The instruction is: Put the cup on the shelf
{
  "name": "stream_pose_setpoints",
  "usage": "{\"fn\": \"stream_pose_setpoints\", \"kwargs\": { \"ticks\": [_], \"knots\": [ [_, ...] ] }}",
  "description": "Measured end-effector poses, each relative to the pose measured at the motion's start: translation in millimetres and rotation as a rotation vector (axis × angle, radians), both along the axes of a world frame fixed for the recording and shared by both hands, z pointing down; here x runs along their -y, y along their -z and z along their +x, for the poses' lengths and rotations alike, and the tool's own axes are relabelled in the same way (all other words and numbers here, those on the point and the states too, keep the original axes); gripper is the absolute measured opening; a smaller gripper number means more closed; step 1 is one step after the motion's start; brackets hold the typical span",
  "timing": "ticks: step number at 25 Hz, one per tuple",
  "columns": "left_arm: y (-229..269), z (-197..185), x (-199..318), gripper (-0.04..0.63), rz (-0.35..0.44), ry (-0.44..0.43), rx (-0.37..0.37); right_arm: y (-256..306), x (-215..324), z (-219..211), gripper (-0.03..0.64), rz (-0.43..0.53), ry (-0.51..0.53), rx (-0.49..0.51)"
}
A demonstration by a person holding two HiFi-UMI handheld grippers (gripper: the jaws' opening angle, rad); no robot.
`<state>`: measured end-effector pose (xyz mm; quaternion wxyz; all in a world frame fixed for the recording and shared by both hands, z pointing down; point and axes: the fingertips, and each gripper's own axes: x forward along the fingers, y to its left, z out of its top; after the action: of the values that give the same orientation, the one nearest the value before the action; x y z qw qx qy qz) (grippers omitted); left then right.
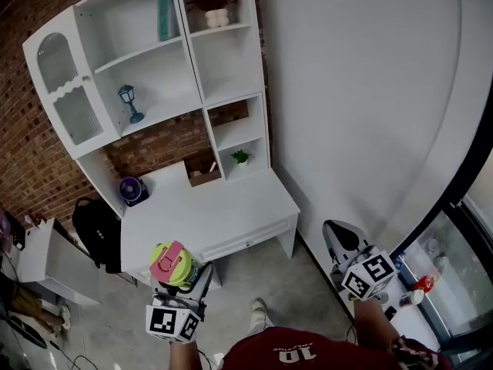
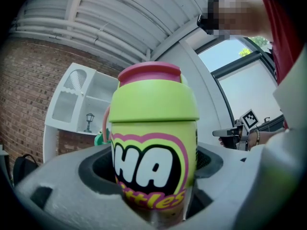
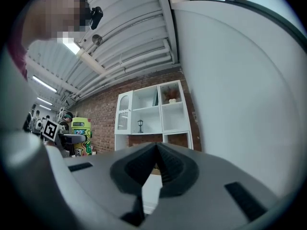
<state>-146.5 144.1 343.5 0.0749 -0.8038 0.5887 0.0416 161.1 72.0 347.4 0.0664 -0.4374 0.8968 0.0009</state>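
The cup [image 1: 174, 264] is lime green with a pink lid and a pink-edged cartoon label; it fills the left gripper view [image 2: 152, 143], standing upright. My left gripper [image 1: 183, 277] is shut on its lower body, low at the left of the head view, in front of the white desk [image 1: 231, 210]. The white shelf unit [image 1: 206, 68] stands on that desk against a brick wall, well beyond the cup. My right gripper [image 1: 340, 233] hangs at the lower right with its jaws shut together [image 3: 156, 152] and nothing between them.
On the shelves are a blue lantern [image 1: 129, 102], a teal book [image 1: 164, 11], a plant in a white pot [image 1: 216, 12] and a small green plant [image 1: 241, 157]. A purple fan [image 1: 132, 191] and a brown box [image 1: 204, 175] sit on the desk. A black backpack [image 1: 95, 233] leans at its left.
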Motion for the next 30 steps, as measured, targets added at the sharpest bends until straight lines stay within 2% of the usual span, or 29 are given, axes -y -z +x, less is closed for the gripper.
{"fn": "stream_pose_setpoints", "kwargs": {
  "ticks": [9,16,30],
  "knots": [
    [5.9,-43.7,103.3,0.414,-0.02,-0.005,0.01,16.0,101.9,-41.1,0.005,-0.002,-0.008,-0.022],
    [18.3,-77.9,165.9,0.414,-0.004,-0.018,0.008,21.4,164.3,-72.5,0.005,-0.013,-0.019,-0.035],
    [3.3,-111.2,261.8,0.414,-0.017,-0.117,0.017,17.5,236.4,-119.5,0.005,-0.027,-0.065,-0.062]
  ]
}}
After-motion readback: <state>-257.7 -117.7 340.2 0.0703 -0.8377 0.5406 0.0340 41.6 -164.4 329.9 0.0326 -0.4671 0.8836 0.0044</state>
